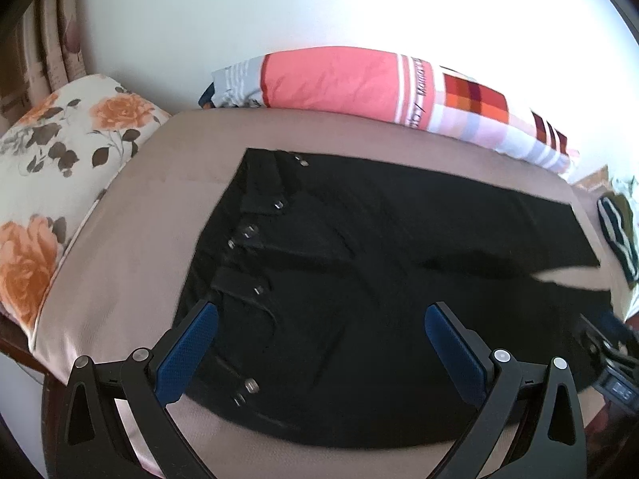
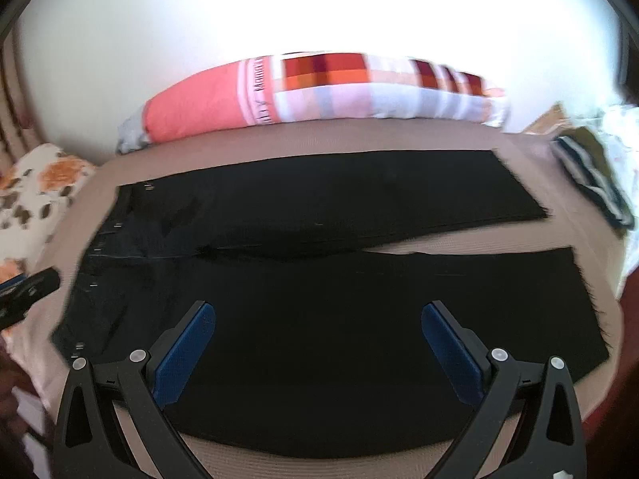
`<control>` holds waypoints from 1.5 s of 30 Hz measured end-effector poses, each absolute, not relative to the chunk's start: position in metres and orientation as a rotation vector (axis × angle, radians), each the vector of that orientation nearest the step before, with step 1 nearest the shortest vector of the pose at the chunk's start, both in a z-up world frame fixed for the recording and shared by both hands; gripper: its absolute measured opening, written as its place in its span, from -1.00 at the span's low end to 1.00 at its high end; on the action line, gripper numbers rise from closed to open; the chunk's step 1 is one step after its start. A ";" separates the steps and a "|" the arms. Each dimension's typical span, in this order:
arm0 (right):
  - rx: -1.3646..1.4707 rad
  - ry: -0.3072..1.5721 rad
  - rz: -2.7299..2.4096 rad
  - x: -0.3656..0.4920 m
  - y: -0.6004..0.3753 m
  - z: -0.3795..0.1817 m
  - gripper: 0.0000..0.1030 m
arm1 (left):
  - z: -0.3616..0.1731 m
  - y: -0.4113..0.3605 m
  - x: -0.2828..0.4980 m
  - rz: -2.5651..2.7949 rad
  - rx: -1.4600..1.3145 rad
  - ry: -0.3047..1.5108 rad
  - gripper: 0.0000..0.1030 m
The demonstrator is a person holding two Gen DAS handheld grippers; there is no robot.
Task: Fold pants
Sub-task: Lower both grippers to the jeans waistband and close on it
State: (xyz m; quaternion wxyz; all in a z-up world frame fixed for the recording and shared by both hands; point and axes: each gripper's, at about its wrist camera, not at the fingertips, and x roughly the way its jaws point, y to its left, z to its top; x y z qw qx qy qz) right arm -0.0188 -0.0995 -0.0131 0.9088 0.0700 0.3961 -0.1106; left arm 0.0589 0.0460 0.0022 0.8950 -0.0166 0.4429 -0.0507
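Black pants (image 2: 319, 319) are laid flat on the bed (image 2: 279, 139) — soft, floppy, probably best pinched at the near waistband corner and hem. Left gripper (image 1: 321, 319) and right gripper (image 2: 318, 317) are spread wide, nothing held.

We saw a bed (image 1: 120, 247) under a tan cover, set against a pale wall (image 1: 319, 4). At its left end lay a white pillow (image 1: 60, 147) printed with orange roses and dark leaves. Along the far edge, against the wall, lay a long rolled quilt (image 1: 339, 80), coral at one end, checked in red and orange further along. A dark striped garment (image 2: 591, 175) lay bunched at the right end. Curtain folds (image 1: 56, 40) hung in the left corner.
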 end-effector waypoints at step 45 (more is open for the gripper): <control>0.102 1.038 0.208 0.266 -0.094 -0.084 1.00 | -0.121 0.152 0.387 -0.541 -0.600 1.226 -0.68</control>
